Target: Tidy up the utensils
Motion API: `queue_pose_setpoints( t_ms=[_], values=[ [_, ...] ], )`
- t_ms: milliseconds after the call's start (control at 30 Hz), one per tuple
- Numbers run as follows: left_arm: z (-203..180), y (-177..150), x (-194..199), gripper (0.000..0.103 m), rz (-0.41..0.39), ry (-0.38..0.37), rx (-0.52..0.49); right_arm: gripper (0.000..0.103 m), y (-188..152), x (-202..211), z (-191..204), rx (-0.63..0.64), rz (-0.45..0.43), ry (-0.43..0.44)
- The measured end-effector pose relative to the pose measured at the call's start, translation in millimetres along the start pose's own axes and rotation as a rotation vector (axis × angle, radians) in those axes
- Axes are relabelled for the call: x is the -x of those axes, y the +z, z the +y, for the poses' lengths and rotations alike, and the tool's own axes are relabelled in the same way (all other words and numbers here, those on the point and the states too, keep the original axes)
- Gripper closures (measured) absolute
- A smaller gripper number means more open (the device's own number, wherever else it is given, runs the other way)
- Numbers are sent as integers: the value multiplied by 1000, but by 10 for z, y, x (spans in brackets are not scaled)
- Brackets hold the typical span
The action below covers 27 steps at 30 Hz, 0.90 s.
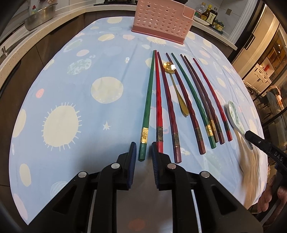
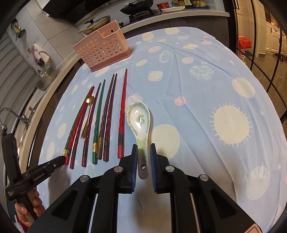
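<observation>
Several red, green and dark chopsticks lie side by side on the blue patterned tablecloth (image 1: 75, 100). My left gripper (image 1: 143, 148) is open, its pads on either side of the butt end of the leftmost green chopstick (image 1: 148, 105). A gold flower-headed spoon (image 1: 176, 89) lies among the chopsticks. A white and green ceramic spoon (image 2: 140, 123) lies to their right. My right gripper (image 2: 143, 152) is open with the spoon's handle between its pads. The pink perforated utensil holder (image 1: 161, 19) stands at the table's far edge and also shows in the right wrist view (image 2: 104, 52).
A kitchen counter with a metal colander (image 1: 39, 16) and a sink runs along the left. Sauce bottles (image 1: 208, 14) stand behind the holder. A stove with pans (image 2: 138, 7) is at the back. The tablecloth (image 2: 215, 89) spreads to the right of the utensils.
</observation>
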State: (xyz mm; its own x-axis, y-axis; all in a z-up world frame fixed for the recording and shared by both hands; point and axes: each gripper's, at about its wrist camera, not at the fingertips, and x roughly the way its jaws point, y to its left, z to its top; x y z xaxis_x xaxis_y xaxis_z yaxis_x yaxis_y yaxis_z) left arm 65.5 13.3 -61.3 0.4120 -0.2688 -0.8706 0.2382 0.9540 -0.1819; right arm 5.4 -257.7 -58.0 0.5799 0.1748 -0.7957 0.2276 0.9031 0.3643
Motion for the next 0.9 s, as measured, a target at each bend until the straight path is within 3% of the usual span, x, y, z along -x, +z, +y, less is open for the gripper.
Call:
queue_pose_setpoints(
  t_ms=[333, 533, 667, 900],
  values=[
    [16, -17, -8, 87, -14, -7, 2, 93, -119, -151, 11, 13, 25, -8],
    [-7, -47, -6, 87, -35, 9, -13, 93, -183, -138, 130, 100, -5, -77],
    [-14, -68, 1, 95, -42, 30, -24, 94, -178, -111, 169, 119, -8, -96],
    [4, -26, 24, 96, -28, 14, -36, 96, -112, 17, 235, 130, -37, -93]
  ],
)
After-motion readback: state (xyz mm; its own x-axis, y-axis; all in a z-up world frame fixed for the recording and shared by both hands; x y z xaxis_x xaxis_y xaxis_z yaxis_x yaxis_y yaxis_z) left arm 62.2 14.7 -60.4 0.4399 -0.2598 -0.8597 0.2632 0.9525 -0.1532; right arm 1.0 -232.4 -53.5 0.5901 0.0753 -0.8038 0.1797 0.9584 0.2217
